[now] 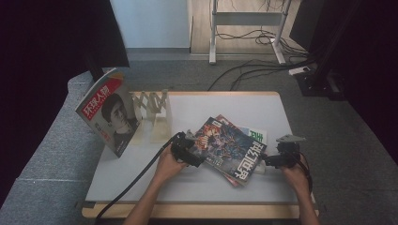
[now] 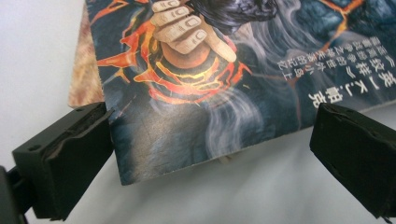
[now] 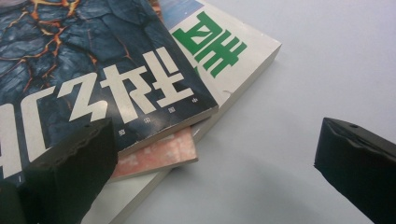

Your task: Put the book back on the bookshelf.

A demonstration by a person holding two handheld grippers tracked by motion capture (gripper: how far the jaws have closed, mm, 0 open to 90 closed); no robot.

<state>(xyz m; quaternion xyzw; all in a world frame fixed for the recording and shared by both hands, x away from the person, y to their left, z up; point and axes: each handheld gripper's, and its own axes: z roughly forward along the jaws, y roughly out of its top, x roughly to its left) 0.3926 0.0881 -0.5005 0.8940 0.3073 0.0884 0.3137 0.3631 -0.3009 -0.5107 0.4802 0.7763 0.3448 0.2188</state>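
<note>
The white tabletop (image 1: 141, 173) with a pale wooden edge carries a wooden rack (image 1: 155, 115) at about 10 o'clock, a portrait magazine (image 1: 110, 112) standing upright just beside it at 9 o'clock, and a fanned stack of 3 magazines (image 1: 230, 147) lying flat at about 4 o'clock.

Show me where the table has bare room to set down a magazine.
Bare tabletop lies beyond the magazine stack, right of the wooden rack. Another free strip runs along the near edge, left of the left gripper. Crowded: around the stack, between both grippers.
</note>
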